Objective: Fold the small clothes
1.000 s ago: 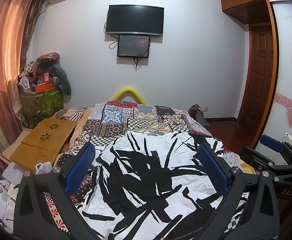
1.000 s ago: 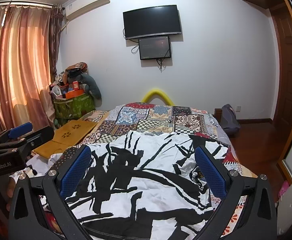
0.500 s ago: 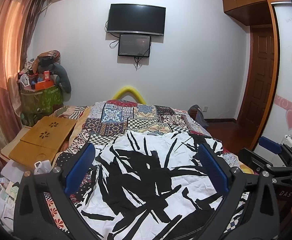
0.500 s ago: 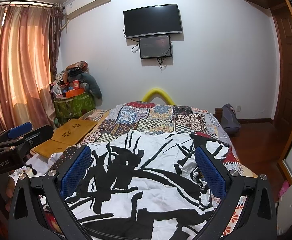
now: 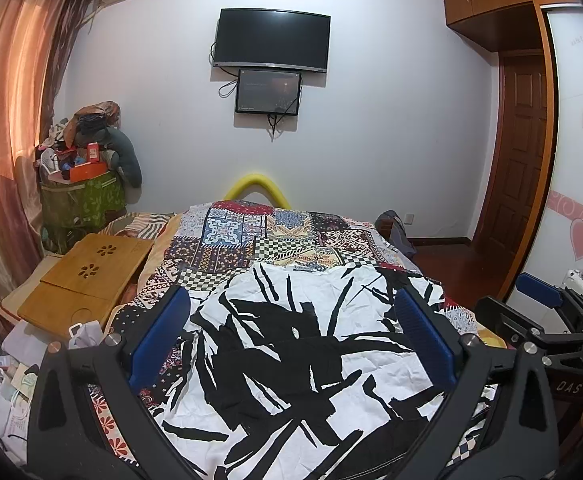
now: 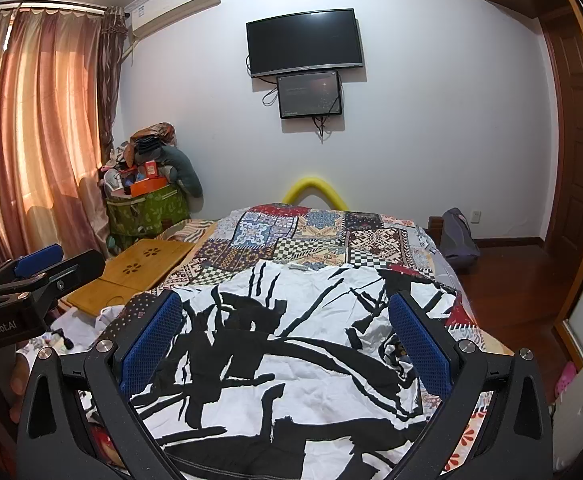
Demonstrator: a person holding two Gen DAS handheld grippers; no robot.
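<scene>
Both grippers are hovering wide open with nothing between the pads: left gripper (image 5: 291,336) and right gripper (image 6: 285,340) are hanging side by side over the near part of the shirt (image 5: 311,360), which is lying spread out directly under and ahead of them on the quilt (image 5: 251,240).

That shirt is looking like thin, light cotton, soft and floppy, so I'm expecting it to sag and drag rather than hold any shape. An edge or a corner is looking like the best place to pinch, probably the hem nearest the fingers or the rumpled side below the right gripper's outer finger (image 6: 419,344), where the cloth is already bunching up. Pinching mid-panel is risking grabbing the quilt too.

It's white, splashed with bold black brush-like strokes, mostly flat, lightly creased, neckline pointing away.

Further out, a wooden tray (image 5: 87,276) is sitting off to the left gripper's left, and a TV (image 6: 305,42) is hanging straight ahead.
</scene>
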